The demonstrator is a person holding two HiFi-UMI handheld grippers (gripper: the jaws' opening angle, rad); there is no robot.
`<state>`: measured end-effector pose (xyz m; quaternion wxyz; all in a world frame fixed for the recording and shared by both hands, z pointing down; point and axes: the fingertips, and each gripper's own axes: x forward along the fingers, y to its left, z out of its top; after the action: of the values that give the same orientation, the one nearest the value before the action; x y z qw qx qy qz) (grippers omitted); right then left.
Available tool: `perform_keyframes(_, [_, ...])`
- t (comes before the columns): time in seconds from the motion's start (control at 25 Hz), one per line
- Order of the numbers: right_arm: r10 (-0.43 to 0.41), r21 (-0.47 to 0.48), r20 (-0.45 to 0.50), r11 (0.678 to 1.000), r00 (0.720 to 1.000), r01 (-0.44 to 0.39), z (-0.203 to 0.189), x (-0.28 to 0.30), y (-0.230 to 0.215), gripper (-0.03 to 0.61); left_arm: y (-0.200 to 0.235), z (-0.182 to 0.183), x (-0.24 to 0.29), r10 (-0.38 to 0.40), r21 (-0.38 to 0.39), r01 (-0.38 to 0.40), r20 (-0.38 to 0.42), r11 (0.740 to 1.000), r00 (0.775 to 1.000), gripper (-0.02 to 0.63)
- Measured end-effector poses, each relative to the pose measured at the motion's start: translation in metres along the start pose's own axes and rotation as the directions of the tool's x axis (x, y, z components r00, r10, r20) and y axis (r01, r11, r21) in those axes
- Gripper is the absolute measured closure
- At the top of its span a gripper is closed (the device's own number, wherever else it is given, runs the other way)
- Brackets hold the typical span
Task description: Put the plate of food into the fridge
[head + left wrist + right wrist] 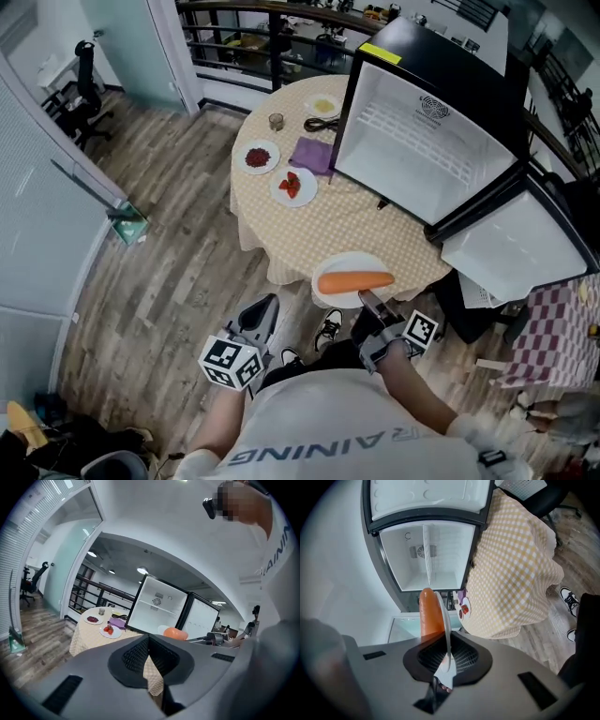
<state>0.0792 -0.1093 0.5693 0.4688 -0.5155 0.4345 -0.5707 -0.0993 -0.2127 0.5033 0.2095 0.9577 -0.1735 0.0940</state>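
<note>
A white plate (349,267) carrying a long orange carrot (355,281) hangs just off the near edge of the round table (394,244). My right gripper (367,300) is shut on the plate's near rim. In the right gripper view the plate (446,623) stands edge-on between the pads, with the carrot (430,613) on its left face. The small fridge (422,141) stands on the table with its door (516,239) swung open to the right and its white inside (426,557) bare. My left gripper (262,317) hangs low at the left, shut (148,653) and empty.
Further back, the checked cloth holds a plate of dark red food (258,157), a plate of red pieces (293,185), a purple cloth (314,154), a glass (276,121), a yellow-centred plate (323,105) and a black cable (322,124). A railing (244,37) runs behind.
</note>
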Motion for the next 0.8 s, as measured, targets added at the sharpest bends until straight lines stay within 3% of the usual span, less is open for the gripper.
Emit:
perform_keyframes(0.2, [0.002, 0.025, 0.087, 1.000, 0.996, -0.004, 0.046, 0.008, -0.003, 0.540, -0.003, 0.018, 0.057, -0.057, 0.034, 0.059, -0.036, 0.998, 0.998, 0.604])
perform_keyframes(0.48, [-0.007, 0.022, 0.137, 1.000, 0.990, 0.004, 0.106, 0.017, -0.001, 0.540, -0.016, 0.041, 0.130, -0.105, 0.064, 0.109, -0.069, 0.992, 0.992, 0.604])
perform_keyframes(0.8, [-0.013, 0.042, 0.136, 0.999, 0.991, 0.007, 0.145, 0.039, -0.008, 0.540, -0.014, 0.043, 0.174, -0.085, 0.038, 0.090, -0.108, 0.995, 0.991, 0.604])
